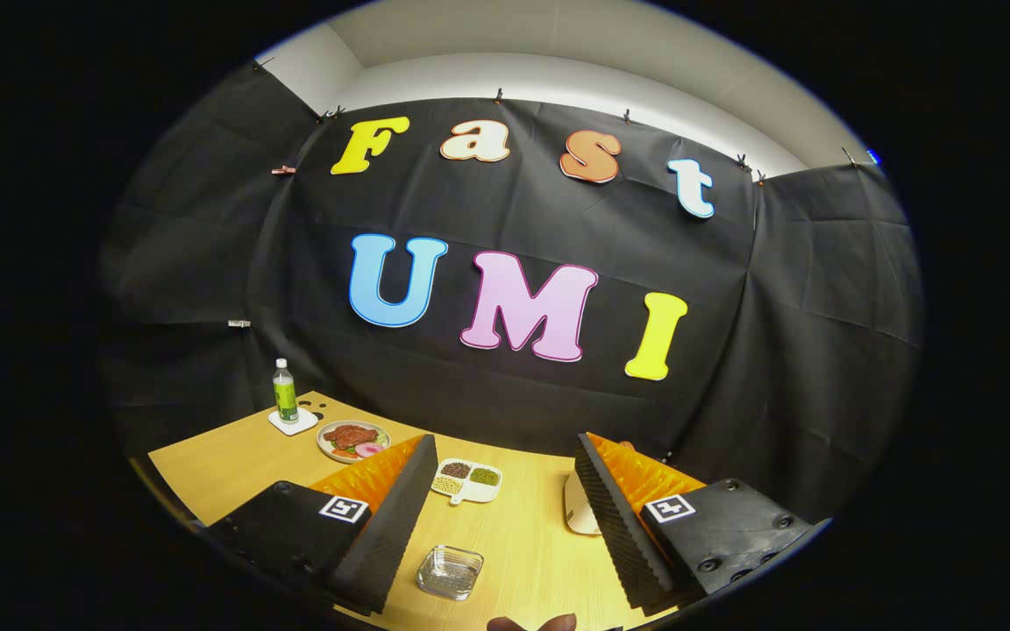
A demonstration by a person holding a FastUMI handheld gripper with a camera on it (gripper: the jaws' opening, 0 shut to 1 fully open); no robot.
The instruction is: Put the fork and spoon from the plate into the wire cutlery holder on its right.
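Black ribbed pads line the two fingers of the gripper (501, 517), which stand wide apart and released, nothing between them. The tool is held high and tilted up towards the booth wall, so it seems to be at the start of the job, before any reach.

Nearest, between the fingers at about 6 o'clock, sits a small square glass dish (450, 572) on the wooden table (224, 460). Just beyond it, towards 12 o'clock, lies a white divided tray (467, 481) holding small heaps of beans or grains. Close inside the right finger, at about 3 o'clock, a pale rounded edge (580, 508) peeks out; I cannot tell what it is.

Farther off, at about 10 o'clock, a plate of food (352, 440) rests beside the left finger's tip, and past it a green-labelled bottle (284, 392) stands on a white coaster (293, 422), presumably to protect the table.

Fork, spoon and wire cutlery holder: I cannot pick them out, so the gripper likely has to tip down first.
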